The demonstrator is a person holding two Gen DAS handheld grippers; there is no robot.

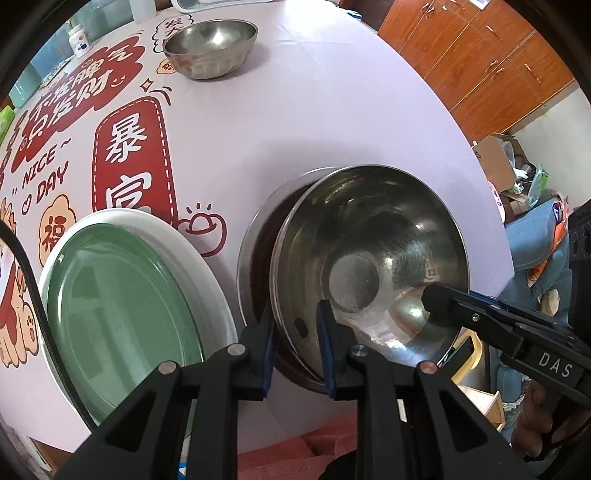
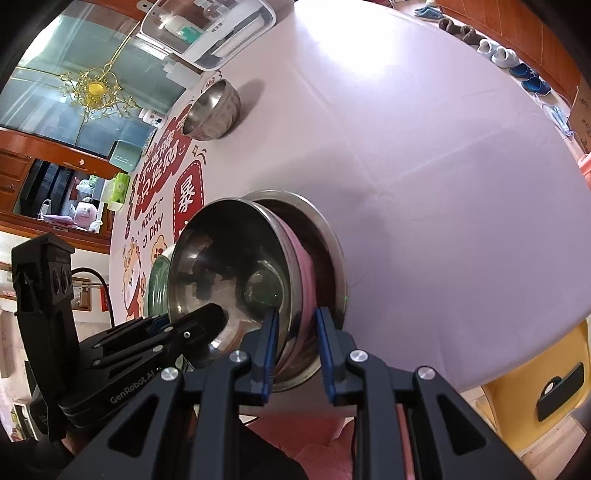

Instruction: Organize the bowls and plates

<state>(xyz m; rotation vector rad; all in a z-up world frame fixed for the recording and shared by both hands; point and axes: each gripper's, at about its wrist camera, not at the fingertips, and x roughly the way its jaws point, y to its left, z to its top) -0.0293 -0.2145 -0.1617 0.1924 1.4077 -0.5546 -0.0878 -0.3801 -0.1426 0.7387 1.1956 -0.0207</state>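
A steel bowl (image 1: 373,258) sits tilted inside a wider steel bowl (image 1: 255,254) near the table's front edge. My left gripper (image 1: 295,328) straddles the inner bowl's near rim, fingers apart on either side of it. My right gripper (image 2: 295,332) straddles the same rim (image 2: 291,280) from the other side, its fingers also apart. The right gripper's finger shows inside the bowl in the left wrist view (image 1: 443,302). A green plate (image 1: 122,295) lies on a white plate (image 1: 192,251) to the left. A third steel bowl (image 1: 210,48) stands far back.
The round table (image 2: 424,166) has a lilac cloth with red printed characters. A white container (image 2: 207,29) and a small jar (image 1: 79,40) stand at the far edge. A yellow stool (image 2: 546,376) and wooden cabinets (image 1: 480,62) surround the table.
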